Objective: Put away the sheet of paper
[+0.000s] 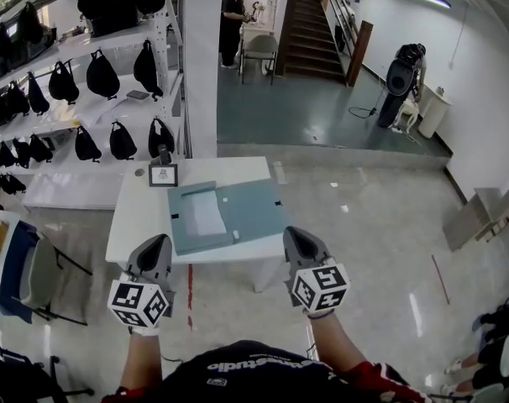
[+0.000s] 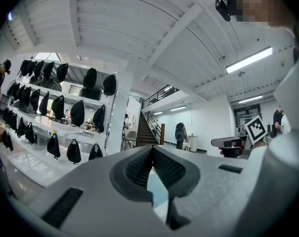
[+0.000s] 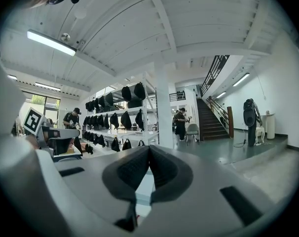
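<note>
A white sheet of paper lies on the left half of an open teal folder, which is spread flat on a white table. In the head view both grippers are held level at the table's near edge, short of the folder. My left gripper is at the folder's near-left corner and my right gripper at its near-right corner. Each gripper view shows its dark pads meeting at the tip, left gripper and right gripper, with nothing between them. A strip of the teal folder shows below the left jaws.
A small framed card stands at the table's far-left edge. White shelves with several black bags run along the left. A chair stands left of the table. A person stands far back near the stairs.
</note>
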A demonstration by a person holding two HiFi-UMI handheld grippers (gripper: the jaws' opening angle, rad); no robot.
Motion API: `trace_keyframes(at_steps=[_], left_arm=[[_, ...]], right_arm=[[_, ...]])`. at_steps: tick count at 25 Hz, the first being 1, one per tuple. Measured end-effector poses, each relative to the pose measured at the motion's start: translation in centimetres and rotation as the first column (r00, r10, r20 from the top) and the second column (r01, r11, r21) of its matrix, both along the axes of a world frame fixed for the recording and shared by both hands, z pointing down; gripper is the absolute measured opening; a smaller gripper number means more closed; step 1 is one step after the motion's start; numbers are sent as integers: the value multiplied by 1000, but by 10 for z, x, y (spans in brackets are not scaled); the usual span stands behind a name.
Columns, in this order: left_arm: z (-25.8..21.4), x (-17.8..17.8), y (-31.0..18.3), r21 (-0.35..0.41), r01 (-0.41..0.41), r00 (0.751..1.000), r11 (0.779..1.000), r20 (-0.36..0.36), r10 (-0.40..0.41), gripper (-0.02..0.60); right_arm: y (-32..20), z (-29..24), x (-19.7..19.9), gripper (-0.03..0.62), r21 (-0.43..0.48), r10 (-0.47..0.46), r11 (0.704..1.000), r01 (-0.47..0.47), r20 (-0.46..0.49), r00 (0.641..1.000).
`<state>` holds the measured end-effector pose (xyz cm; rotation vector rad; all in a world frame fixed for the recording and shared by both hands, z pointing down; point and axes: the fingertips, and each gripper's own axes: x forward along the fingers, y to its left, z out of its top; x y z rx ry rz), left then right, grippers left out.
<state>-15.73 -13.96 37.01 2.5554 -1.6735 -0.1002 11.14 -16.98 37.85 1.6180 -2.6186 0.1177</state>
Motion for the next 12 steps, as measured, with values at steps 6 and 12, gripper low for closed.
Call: trace_keyframes(at_steps=[6, 12], left_arm=[[1, -3, 0, -4, 3, 1000, 1000, -3, -3, 6], [-2, -1, 3, 0, 3, 1000, 1000, -5, -3, 6]], right_arm=[[-1, 1, -1, 0, -4, -1, 1000, 1, -1, 1000], [2, -1, 2, 0, -1, 2, 1000, -2, -2, 1000]])
